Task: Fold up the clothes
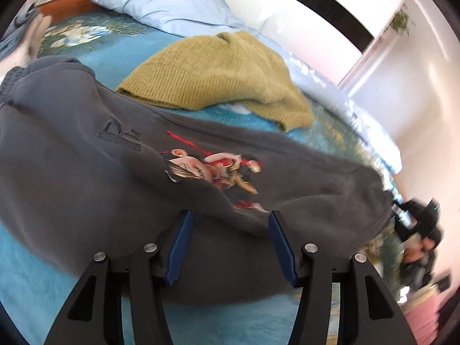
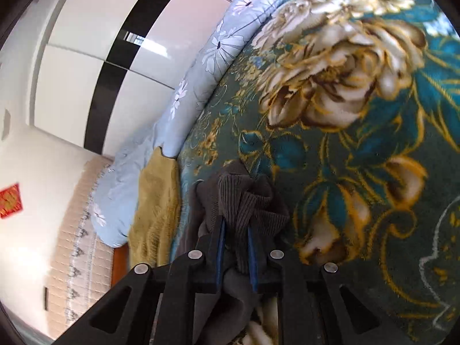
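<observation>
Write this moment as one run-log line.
right gripper: shut on ribbed cuff of dark grey sweatshirt | left gripper: open over sweatshirt | olive knitted sweater: unfolded behind

blurred — right tongs [image 1: 414, 224] | cut off — grey sweatshirt [image 1: 86, 172]

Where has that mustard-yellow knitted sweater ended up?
In the left wrist view the yellow sweater lies on the floral blanket, just beyond the grey sweatshirt and below the pale blue pillow.
</observation>
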